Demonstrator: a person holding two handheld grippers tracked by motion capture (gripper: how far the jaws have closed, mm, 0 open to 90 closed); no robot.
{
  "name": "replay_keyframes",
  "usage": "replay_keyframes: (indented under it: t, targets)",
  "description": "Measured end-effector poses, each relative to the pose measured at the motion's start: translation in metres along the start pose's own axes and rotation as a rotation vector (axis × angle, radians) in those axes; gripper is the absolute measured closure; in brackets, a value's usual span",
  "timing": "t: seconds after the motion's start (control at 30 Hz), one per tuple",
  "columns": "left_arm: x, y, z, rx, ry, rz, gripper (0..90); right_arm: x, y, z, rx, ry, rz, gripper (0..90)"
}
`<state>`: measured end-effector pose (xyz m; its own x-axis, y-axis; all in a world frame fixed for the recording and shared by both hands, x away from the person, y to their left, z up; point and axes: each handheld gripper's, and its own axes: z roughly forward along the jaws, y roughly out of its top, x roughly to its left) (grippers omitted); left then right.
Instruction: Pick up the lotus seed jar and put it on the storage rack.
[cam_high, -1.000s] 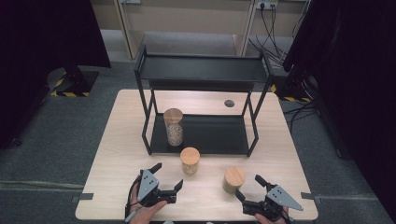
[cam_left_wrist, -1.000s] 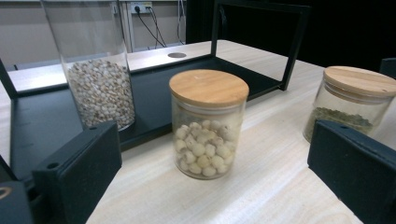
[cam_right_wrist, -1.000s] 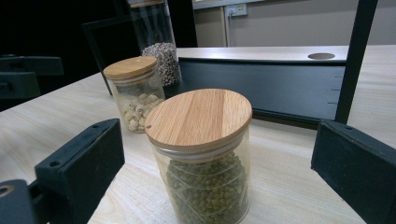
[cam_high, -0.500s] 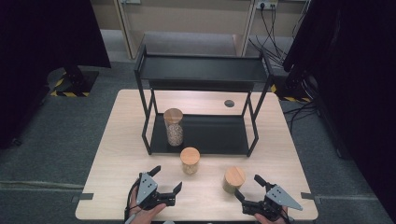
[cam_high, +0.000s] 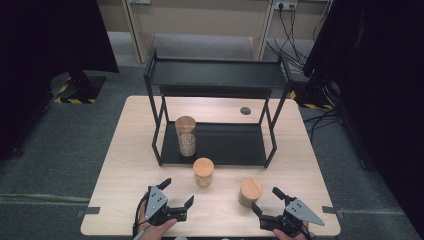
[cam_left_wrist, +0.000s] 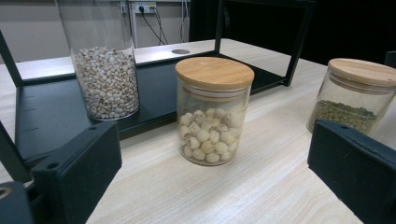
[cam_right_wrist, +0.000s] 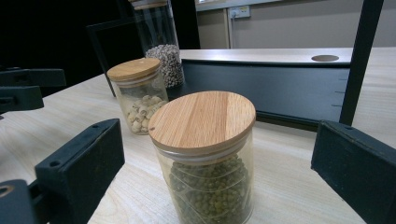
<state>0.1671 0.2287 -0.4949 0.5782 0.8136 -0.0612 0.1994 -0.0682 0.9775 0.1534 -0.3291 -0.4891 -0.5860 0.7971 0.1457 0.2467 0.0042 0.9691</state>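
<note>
Three glass jars with wooden lids are here. The tall grain jar (cam_high: 186, 136) (cam_left_wrist: 106, 70) (cam_right_wrist: 161, 46) stands on the lower shelf of a black rack (cam_high: 220, 145). A short jar of white seeds (cam_high: 203, 171) (cam_left_wrist: 214, 112) (cam_right_wrist: 138, 95) stands on the table in front of the rack. A short jar of green beans (cam_high: 250, 192) (cam_right_wrist: 205, 158) (cam_left_wrist: 357, 95) stands to its right. My left gripper (cam_high: 177, 192) (cam_left_wrist: 215, 170) is open, a little short of the white-seed jar. My right gripper (cam_high: 265, 200) (cam_right_wrist: 217, 175) is open, with the green-bean jar close in front of its jaws and not touching them.
The rack has an upper shelf (cam_high: 215, 75) over the lower one, and its posts (cam_high: 271, 145) stand on the wooden table (cam_high: 130, 165). A round cable hole (cam_high: 245, 110) lies behind the rack. Both hands rest near the table's front edge.
</note>
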Motion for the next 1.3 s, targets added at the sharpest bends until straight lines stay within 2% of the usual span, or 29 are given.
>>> replay_keyframes:
  t: [0.53, 0.97, 1.3]
  targets:
    - [-0.002, -0.002, -0.003, -0.005, 0.003, 0.006, 2.3, 0.004, 0.001, -0.002, -0.014, 0.005, -0.013, 2.8]
    - [-0.002, -0.001, -0.005, -0.008, 0.013, 0.005, 2.3, 0.014, 0.006, -0.006, -0.035, 0.020, -0.026, 3.1]
    - [-0.002, -0.002, -0.004, -0.006, 0.018, 0.004, 2.3, 0.019, 0.013, -0.008, -0.045, 0.063, -0.029, 3.3]
